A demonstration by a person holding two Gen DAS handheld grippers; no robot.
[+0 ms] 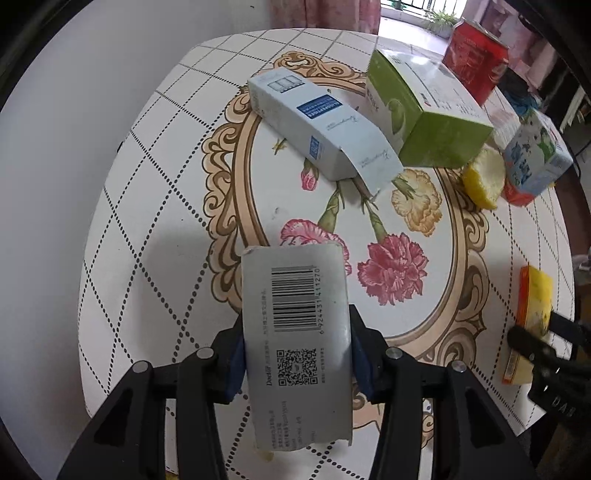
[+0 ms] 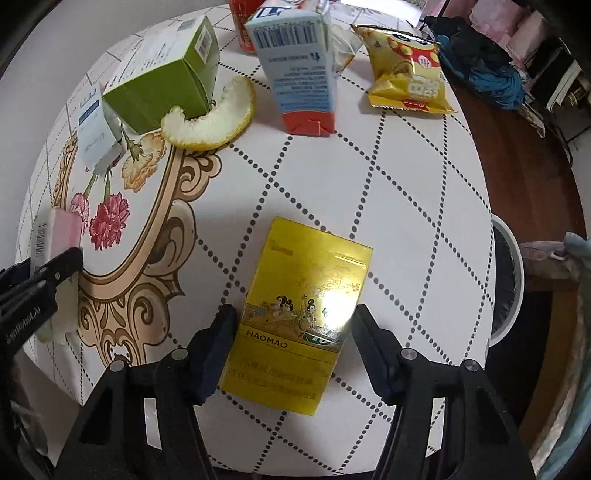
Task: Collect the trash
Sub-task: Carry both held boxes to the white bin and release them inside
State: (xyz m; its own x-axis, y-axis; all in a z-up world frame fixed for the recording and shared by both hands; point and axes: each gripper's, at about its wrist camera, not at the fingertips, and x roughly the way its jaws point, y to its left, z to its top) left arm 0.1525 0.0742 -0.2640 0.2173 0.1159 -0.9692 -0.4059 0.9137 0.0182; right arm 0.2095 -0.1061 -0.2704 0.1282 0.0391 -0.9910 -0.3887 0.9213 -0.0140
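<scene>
A round tabletop point(image 2: 406, 192) wears a white cloth with a dotted diamond grid and a gold-framed oval of painted carnations point(image 1: 391, 269). Beyond the tabletop's far edge hang pink curtains point(image 1: 325, 13). Off its right side lie a blue cloth heap point(image 2: 484, 70) and a white-rimmed round bin point(image 2: 511, 280).

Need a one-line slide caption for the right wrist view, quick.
Right gripper open around a yellow HAOMAO pack lying flat on the floral tablecloth, fingers not yet closed.
</scene>
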